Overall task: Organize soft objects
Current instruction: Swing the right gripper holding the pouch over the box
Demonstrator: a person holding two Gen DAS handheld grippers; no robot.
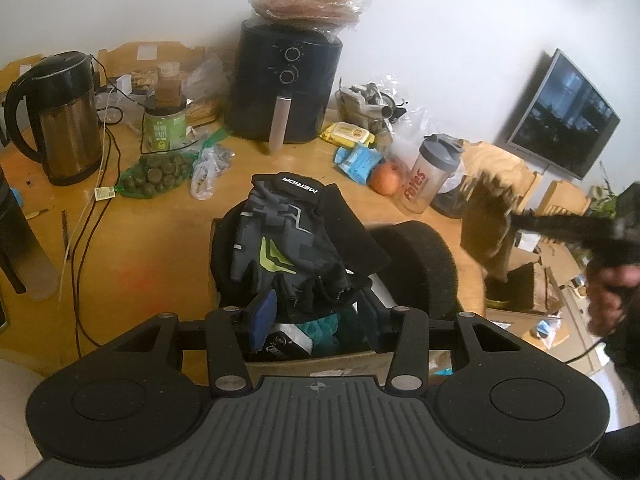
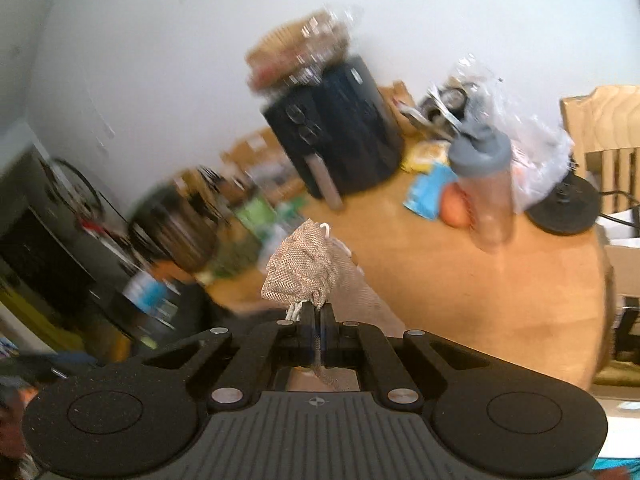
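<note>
The left wrist view looks down over a round wooden table (image 1: pixel 132 240) at a cardboard box (image 1: pixel 320 360) stuffed with soft things: a grey, black and lime cycling glove (image 1: pixel 280 236) lies on top, a second black glove (image 1: pixel 344 224) beside it, teal cloth (image 1: pixel 324 326) deeper in, and a thick ring of black foam (image 1: pixel 428 260) at the box's right. The left gripper (image 1: pixel 316 318) hangs over the box's near edge with its blue-padded jaws parted and nothing pressed between them. Only this view shows the right gripper (image 1: pixel 520 220) from outside: blurred, raised off the table's right edge in a hand (image 1: pixel 612 296), with a brownish mesh pouch (image 1: pixel 488 224) dangling from its tip. Behind stand a smooth black air fryer (image 1: pixel 286 84), a steel kettle (image 1: pixel 60 120) and a clear shaker bottle (image 1: pixel 428 180), leaving a bare strip of wood left of the box. The right wrist view, tilted and smeared, gives the grip close up: the right gripper (image 2: pixel 317 314) is clamped on the coarse beige mesh pouch (image 2: pixel 304 268), whose white drawstring (image 2: pixel 294 312) shows at the pads. The pouch bunches above the jaws, clear of the table (image 2: pixel 480 300), whose right half is open up to its curved edge. The air fryer (image 2: pixel 340 140) and shaker bottle (image 2: pixel 486 188) stand at the back.
</note>
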